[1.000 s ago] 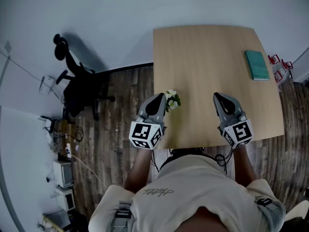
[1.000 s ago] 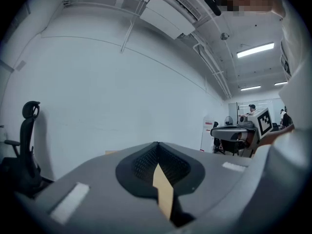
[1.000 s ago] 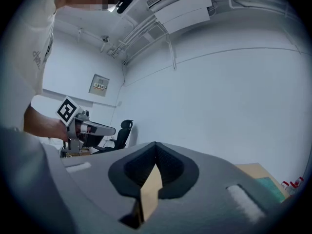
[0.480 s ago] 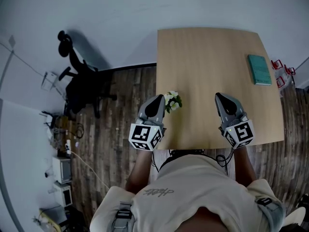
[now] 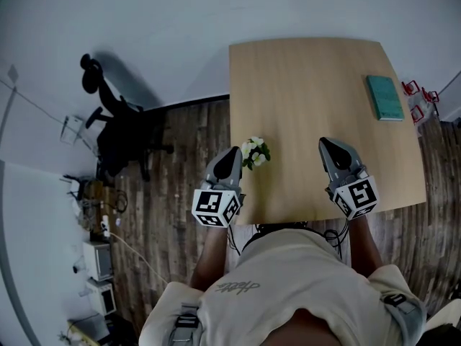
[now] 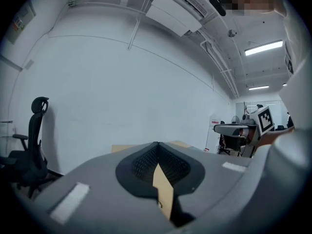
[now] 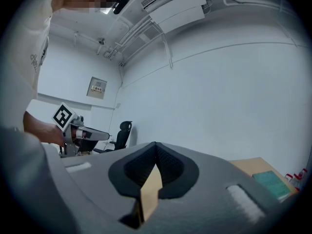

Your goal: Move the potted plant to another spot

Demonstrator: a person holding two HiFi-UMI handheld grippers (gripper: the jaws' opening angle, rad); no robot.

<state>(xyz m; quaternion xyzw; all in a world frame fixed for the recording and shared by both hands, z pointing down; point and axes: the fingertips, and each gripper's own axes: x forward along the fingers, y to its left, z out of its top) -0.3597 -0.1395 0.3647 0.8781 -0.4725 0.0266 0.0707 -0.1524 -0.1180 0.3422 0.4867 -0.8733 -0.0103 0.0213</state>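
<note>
Drawn back toward the person since a moment ago, the left gripper [image 5: 232, 153] no longer overlaps the potted plant [image 5: 255, 151]. The plant now shows clear just beside the gripper's tip, standing at the left edge of the table [image 5: 310, 85], toward the near side. The left jaws are pressed together with nothing between them. The right gripper [image 5: 325, 143], over the table well apart from the plant, is likewise closed and empty. So the plant is not held, and the jaws would need to spread before any grasp.
</note>
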